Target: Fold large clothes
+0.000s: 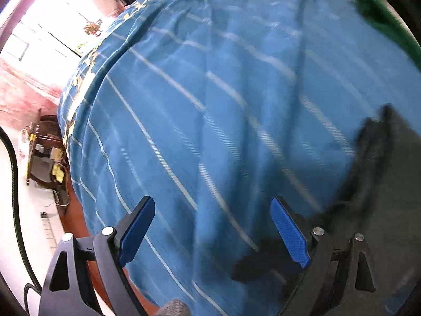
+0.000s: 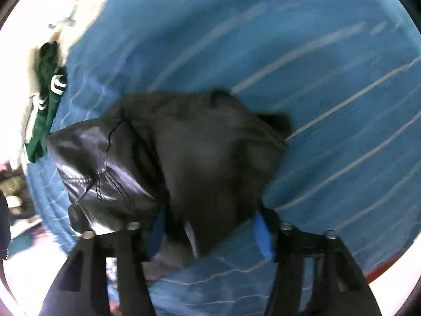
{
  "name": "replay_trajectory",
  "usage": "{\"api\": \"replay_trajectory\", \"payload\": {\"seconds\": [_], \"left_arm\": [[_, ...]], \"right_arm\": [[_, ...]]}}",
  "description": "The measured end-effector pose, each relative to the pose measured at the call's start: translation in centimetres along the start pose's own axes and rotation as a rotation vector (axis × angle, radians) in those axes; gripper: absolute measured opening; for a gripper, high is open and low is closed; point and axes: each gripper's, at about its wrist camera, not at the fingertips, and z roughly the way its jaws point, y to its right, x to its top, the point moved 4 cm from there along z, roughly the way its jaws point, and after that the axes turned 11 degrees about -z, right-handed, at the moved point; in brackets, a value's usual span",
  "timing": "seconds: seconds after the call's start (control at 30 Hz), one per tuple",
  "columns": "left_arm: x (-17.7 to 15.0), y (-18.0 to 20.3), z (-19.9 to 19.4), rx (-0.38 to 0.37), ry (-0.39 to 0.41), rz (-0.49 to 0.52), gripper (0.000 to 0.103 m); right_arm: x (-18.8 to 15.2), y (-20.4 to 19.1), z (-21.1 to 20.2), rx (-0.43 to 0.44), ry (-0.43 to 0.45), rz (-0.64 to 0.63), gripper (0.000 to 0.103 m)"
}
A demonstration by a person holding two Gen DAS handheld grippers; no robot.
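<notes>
A black leather-like garment [image 2: 168, 158] lies bunched on a blue bedsheet with pale stripes [image 2: 329, 92]. My right gripper [image 2: 210, 226] hangs just over its near edge; the jaws stand wide apart with the garment's fabric lying between and over the blue pads, and the view is blurred. In the left wrist view my left gripper [image 1: 210, 226] is open and empty above the blue sheet [image 1: 210, 92]. The black garment [image 1: 373, 197] shows at its right, beside the right blue pad [image 1: 289, 234].
A green garment with white stripes [image 2: 47, 100] lies at the sheet's far left edge, also seen in the left wrist view [image 1: 381, 8]. A wooden shelf with clutter [image 1: 44, 152] and a black cable [image 1: 13, 184] sit left of the bed.
</notes>
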Motion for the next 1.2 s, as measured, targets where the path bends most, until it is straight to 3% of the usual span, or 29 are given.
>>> {"api": "replay_trajectory", "payload": {"seconds": [0.07,0.1,0.2,0.27,0.3,0.37,0.4,0.43,0.47,0.53,0.67,0.7,0.77,0.87,1.0,1.1,1.2], "left_arm": [[-0.1,0.0,2.1,0.017,-0.019,0.025,0.093],[0.0,0.3,3.2,-0.003,-0.031,0.034,0.1],[0.1,0.6,4.1,-0.027,-0.008,0.044,0.103],[0.1,0.5,4.3,-0.053,0.016,0.038,0.103],[0.1,0.2,4.3,-0.073,0.026,0.023,0.103],[0.0,0.0,4.4,-0.092,0.029,0.015,0.103],[0.1,-0.1,4.4,-0.098,0.024,0.023,0.103],[0.2,0.0,4.3,-0.097,0.014,0.029,0.103],[0.6,0.0,4.2,-0.093,-0.006,0.031,0.103],[1.4,-0.1,3.6,-0.065,-0.028,0.027,0.103],[2.9,-0.4,-1.5,-0.02,0.078,-0.004,0.103],[3.3,0.1,-3.7,-0.039,0.112,-0.012,0.103],[3.4,1.4,-6.4,-0.088,0.146,-0.012,0.103],[2.9,5.9,-9.0,-0.2,0.145,0.013,0.103],[2.4,12.4,-7.4,-0.281,0.087,0.086,0.103],[2.3,15.9,-5.3,-0.254,0.073,0.154,0.103],[2.1,16.6,-2.4,-0.185,0.047,0.184,0.103]], "right_arm": [[0.0,-3.0,-2.9,-0.159,0.081,-0.107,0.062],[0.0,-4.4,-3.9,-0.191,0.12,-0.151,0.062],[0.5,-12.3,-4.5,-0.092,0.175,-0.321,0.062],[-0.2,-16.1,-2.6,0.056,0.112,-0.408,0.062],[-0.3,-19.0,-0.3,0.14,0.038,-0.458,0.058],[-0.8,-23.0,3.6,0.17,-0.023,-0.527,0.034],[-0.8,-25.3,6.2,0.173,-0.063,-0.584,0.028],[-0.5,-26.5,8.3,0.104,-0.073,-0.601,0.028],[-0.3,-27.0,10.3,0.066,-0.091,-0.582,0.028],[0.7,-27.4,12.8,0.072,-0.125,-0.544,0.029],[1.6,-27.6,9.3,0.12,-0.179,-0.516,0.029],[2.0,-27.2,7.5,0.165,-0.154,-0.509,0.029],[3.1,-26.0,5.1,0.129,-0.085,-0.525,0.029],[5.8,-22.7,6.1,0.071,-0.081,-0.475,0.029],[8.8,-20.3,11.1,0.136,-0.159,-0.347,0.026],[9.2,-21.2,9.8,0.134,-0.178,-0.384,0.028],[8.0,-20.4,7.2,0.19,-0.104,-0.434,0.029]]}}
